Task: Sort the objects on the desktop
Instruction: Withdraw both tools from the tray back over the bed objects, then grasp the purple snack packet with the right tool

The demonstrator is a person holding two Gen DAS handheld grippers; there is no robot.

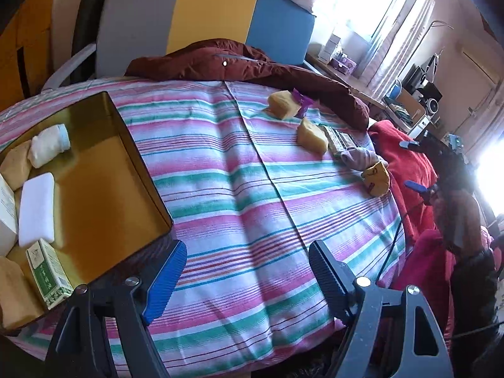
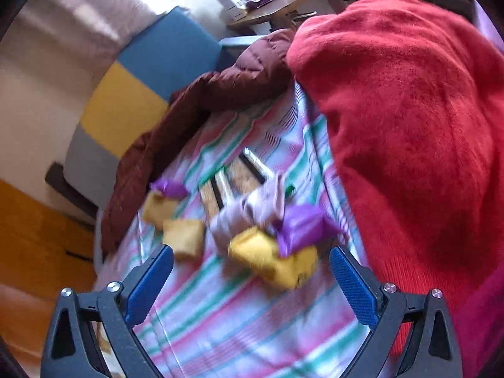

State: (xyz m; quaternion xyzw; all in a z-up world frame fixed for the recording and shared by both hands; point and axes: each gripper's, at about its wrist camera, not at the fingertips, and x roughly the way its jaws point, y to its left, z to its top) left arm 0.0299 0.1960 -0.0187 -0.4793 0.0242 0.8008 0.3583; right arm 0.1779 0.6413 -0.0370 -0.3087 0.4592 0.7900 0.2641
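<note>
1. Surface (image 1: 239, 170): covered by a pink, green and white striped cloth; both views show it, the right wrist view blurred.
2. Red blanket (image 2: 409, 119): fills the right of the right wrist view; in the left wrist view only a strip shows at the surface's right edge.
3. Brown jacket (image 1: 252, 66): lies along the far edge, before a grey, yellow and blue cushion (image 1: 208, 15).
4. Tin (image 1: 104, 170): gold, open, at left; seen only in the left wrist view. It holds a white bottle (image 1: 50, 145), a white block (image 1: 37, 209), a green box (image 1: 48, 278) and tan sponges.
5. Left gripper (image 1: 247, 267): jaws spread, nothing between them, above the cloth just beside the tin.
6. Right gripper (image 2: 252, 280): jaws spread wide, holding nothing, over a yellow sock (image 2: 274, 258).
7. Loose items: two sponges (image 1: 312, 138), a flat packet (image 1: 338, 140), a mauve sock (image 1: 359, 157). A purple wrapper (image 2: 302, 226) on the yellow sock shows only in the right wrist view.
</note>
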